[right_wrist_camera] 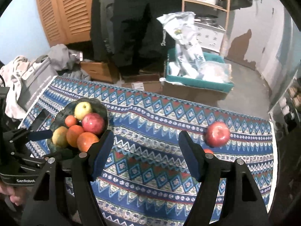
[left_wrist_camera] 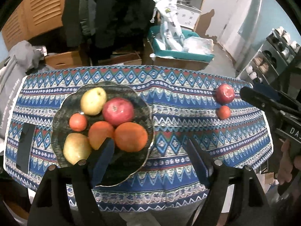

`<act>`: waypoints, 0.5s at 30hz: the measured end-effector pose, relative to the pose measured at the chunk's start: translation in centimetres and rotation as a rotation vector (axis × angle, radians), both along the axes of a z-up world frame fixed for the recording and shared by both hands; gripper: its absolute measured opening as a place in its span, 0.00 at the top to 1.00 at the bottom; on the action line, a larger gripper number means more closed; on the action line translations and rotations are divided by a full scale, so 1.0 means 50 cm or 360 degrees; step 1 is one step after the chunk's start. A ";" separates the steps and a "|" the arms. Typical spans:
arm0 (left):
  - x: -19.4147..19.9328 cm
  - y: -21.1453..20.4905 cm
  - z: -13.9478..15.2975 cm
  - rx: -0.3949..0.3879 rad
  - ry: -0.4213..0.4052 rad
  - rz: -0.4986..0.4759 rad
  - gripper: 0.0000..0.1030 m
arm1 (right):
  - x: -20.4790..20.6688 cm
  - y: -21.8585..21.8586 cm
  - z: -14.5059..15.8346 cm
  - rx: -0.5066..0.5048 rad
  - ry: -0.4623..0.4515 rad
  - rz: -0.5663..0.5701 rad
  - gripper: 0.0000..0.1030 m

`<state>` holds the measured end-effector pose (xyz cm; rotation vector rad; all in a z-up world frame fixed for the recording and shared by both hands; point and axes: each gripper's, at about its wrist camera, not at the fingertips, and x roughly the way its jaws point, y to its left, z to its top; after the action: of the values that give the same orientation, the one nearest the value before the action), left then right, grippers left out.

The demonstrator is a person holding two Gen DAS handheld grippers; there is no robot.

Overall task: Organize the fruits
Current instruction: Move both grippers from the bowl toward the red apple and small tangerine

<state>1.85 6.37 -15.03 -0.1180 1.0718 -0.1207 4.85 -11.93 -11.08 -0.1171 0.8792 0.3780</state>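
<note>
- Both grippers are held above the table, jaws spread, nothing between them: left gripper point(left_wrist_camera: 150, 150), right gripper point(right_wrist_camera: 146, 150).
- Six fruits are already piled on the plate point(left_wrist_camera: 62, 113).
- Near the cloth's point(right_wrist_camera: 143, 162) far right edge lie the apple point(right_wrist_camera: 217, 134) and tangerine point(left_wrist_camera: 223, 112); the apple is best straddled squarely before closing.

Pale blue walls point(right_wrist_camera: 17, 24), paint peeled to brown patches low on the right. Orange-brown louvred wooden doors point(right_wrist_camera: 65, 9) at back left; dark coats point(right_wrist_camera: 131, 18) hang beside them. Bare grey floor point(right_wrist_camera: 246, 92) carries brown cardboard boxes point(right_wrist_camera: 97, 69) and a teal plastic tray point(right_wrist_camera: 199, 82) of white bags. Light wooden shelf unit point(right_wrist_camera: 225, 9) holds metal pots.
</note>
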 end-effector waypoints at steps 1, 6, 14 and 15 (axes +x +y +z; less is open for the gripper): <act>0.002 -0.006 0.001 0.0001 -0.0001 -0.0005 0.22 | -0.001 -0.008 0.002 0.0004 -0.0004 -0.0009 0.30; 0.013 -0.039 0.006 -0.0007 -0.0002 -0.0036 0.22 | -0.003 -0.049 0.008 -0.0017 -0.0027 -0.0065 0.28; 0.035 -0.091 -0.009 0.0001 0.0027 -0.0090 0.22 | -0.003 -0.111 0.003 -0.0014 -0.0031 -0.0149 0.27; 0.038 -0.098 -0.012 0.0006 0.0029 -0.0095 0.22 | -0.001 -0.119 0.001 -0.0016 -0.0027 -0.0161 0.27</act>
<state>3.75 1.49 -15.61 -0.0837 1.0943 -0.1719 4.78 -17.86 -11.04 -0.0847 0.8667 0.2781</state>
